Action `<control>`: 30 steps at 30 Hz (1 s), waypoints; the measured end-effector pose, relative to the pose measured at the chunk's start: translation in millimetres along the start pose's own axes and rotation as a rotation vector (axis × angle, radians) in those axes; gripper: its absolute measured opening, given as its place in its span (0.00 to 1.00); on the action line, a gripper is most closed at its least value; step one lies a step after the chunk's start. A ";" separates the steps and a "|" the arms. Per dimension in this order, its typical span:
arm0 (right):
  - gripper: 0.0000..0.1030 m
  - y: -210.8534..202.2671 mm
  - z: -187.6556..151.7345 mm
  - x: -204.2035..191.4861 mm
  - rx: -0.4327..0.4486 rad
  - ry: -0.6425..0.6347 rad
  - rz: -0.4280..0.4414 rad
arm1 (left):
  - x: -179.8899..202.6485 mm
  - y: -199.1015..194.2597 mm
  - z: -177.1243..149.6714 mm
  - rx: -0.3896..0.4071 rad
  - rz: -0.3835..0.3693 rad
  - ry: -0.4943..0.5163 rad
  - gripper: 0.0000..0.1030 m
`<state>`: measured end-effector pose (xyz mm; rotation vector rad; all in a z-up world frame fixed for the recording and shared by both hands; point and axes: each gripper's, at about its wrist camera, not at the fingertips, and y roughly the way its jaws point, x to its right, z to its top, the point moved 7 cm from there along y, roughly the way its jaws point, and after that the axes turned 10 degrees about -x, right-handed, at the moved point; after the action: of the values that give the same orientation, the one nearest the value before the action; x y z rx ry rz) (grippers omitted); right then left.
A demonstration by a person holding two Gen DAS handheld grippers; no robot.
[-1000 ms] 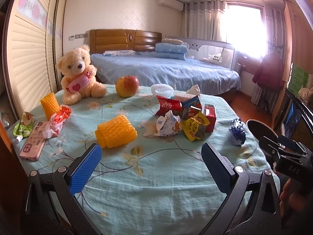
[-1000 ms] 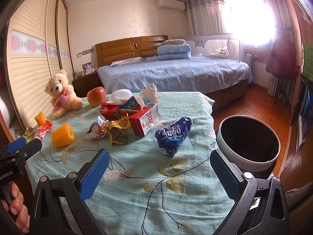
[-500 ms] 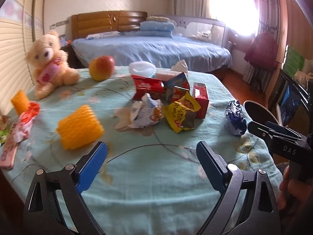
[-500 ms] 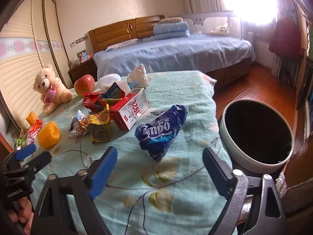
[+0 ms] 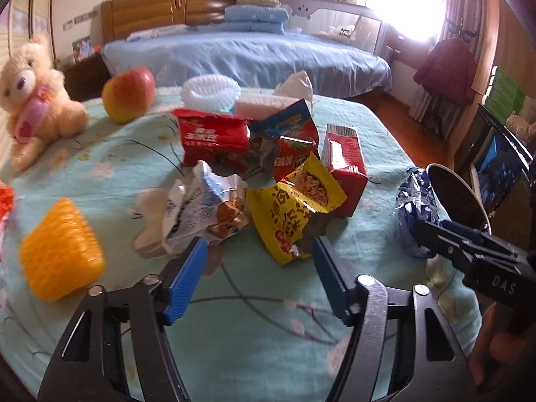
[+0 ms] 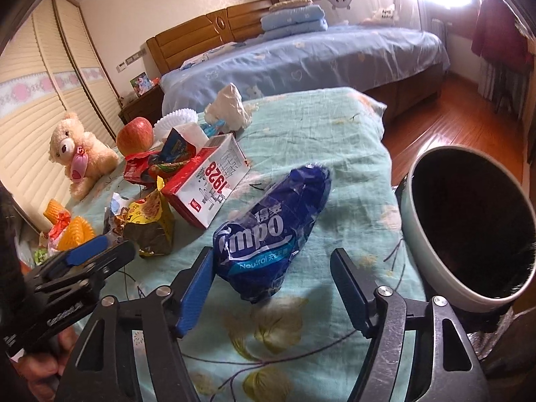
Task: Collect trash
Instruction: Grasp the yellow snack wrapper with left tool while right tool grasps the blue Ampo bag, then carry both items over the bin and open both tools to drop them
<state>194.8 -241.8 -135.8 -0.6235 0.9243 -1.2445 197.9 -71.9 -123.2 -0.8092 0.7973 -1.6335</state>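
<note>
A: Both grippers moved in vs 1 s ago. Right gripper [image 6: 271,268] jaws wide, now straddling near end of blue wrapper [image 6: 273,234], nothing held. Wrapper lies just left of bin [image 6: 415,234].

B: Left gripper [image 5: 258,251]?

A: Also wide, empty. Closed in on pile; tips at yellow packet [image 5: 294,207] and white wrapper [image 5: 204,211], well left of bin. Reckon grabs come next; no trash binned yet.

blue tissue wrapper [image 6: 274,234] | crumpled, lying flat, 6 o'clock | wrapper pile [image 5: 268,181] 9 o'clock | bin [image 6: 469,227] open, 3 o'clock
</note>
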 end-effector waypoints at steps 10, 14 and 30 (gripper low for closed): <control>0.36 2.0 -1.3 0.7 -0.014 0.023 0.064 | 9.6 12.4 4.1 -0.032 -0.043 0.004 0.02; 0.35 -7.8 -5.4 4.9 0.001 0.042 0.088 | 13.5 3.8 -2.0 -0.021 -0.065 0.007 0.02; 0.34 -51.6 -16.9 56.9 0.071 0.102 0.032 | 84.4 -10.1 -0.6 -0.002 -0.135 0.143 0.02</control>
<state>156.8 -307.7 -115.8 -0.4915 0.9670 -1.2842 177.4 -152.7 -106.4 -0.7680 0.8594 -1.8272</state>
